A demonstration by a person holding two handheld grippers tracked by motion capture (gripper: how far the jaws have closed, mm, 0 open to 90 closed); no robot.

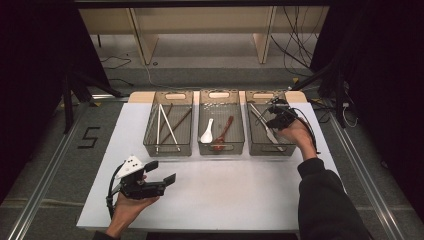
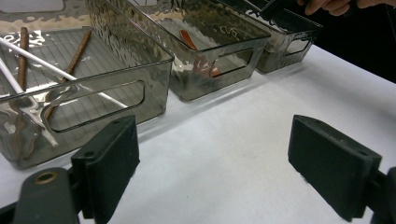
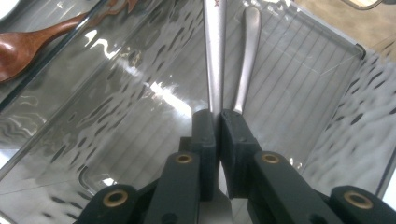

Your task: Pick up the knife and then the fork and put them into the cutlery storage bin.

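High view: your right gripper (image 1: 274,116) is down in the right bin (image 1: 256,146), far side of the table, and your left gripper (image 1: 161,172) rests near-left.

Left gripper view: its jaws stand wide with nothing between them.

Right gripper view: jaws pinched on a metal utensil handle (image 3: 214,56) over the bin floor, beside a second utensil (image 3: 246,56). This looks like placing; next, ease the jaws apart and lift straight out.

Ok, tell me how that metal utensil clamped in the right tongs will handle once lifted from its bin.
The metal utensil looks rigid, so it probably won't bend. Its polished handle may slip or swivel, since the right tongs pinch only a narrow strip. Likely light, though its long free end could droop.
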